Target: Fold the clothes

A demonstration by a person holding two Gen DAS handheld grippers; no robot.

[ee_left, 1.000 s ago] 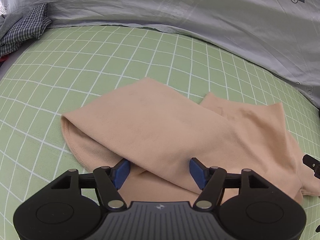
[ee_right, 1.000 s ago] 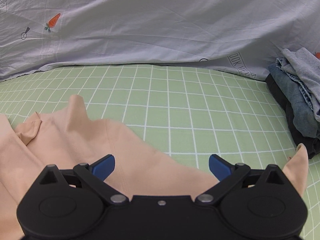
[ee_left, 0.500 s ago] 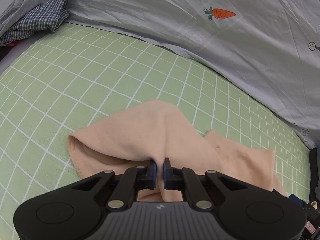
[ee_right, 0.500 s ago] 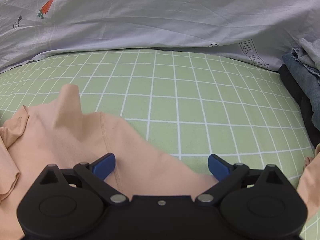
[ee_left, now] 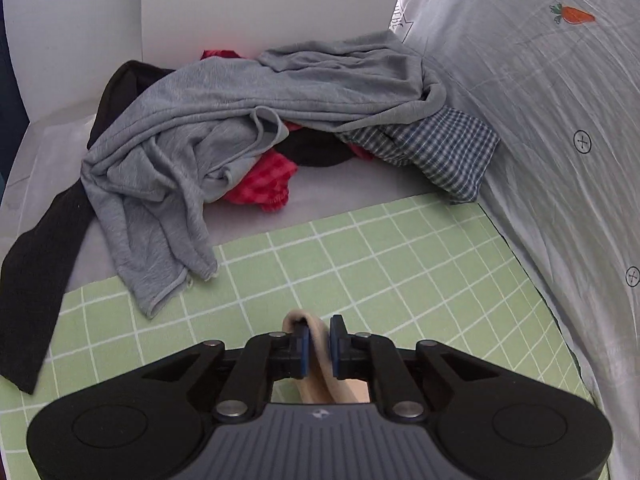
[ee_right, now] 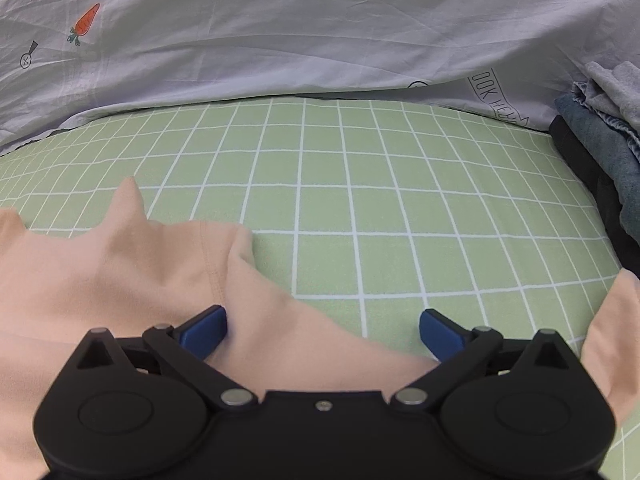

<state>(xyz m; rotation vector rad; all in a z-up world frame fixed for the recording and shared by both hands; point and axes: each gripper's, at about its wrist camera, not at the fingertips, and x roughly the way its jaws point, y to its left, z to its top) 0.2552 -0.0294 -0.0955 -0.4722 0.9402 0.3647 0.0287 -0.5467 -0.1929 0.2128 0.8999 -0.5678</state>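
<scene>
left gripper: bottom centre of the left wrist view. jaws nearly together, having just eased a little wider, with a bunched fold of the peach garment between the blue pads; the pads press the fold. the fold runs from the bottom edge up toward the frame centre and ends in a rounded loop just past the pads.

right gripper: bottom centre of the right wrist view. jaws spread wide, nothing gripped. left pad rests on the cloth; right pad sits at the cloth edge over bare sheet.

peach garment, right wrist view: spread flat across the lower left, long axis left to right along the bottom, one corner peaked upward at centre left, another flap at the lower right edge.

green checked sheet: white grid lines, fills the middle of both views.

pile of clothes: upper left of the left wrist view, grey, black, red check and blue check pieces, loosely heaped, grey piece trailing onto the green sheet.

folded stack: right edge of the right wrist view, denim and grey.

pale grey bedding: carrot print, along the top. white wall: upper left, behind the pile.
</scene>
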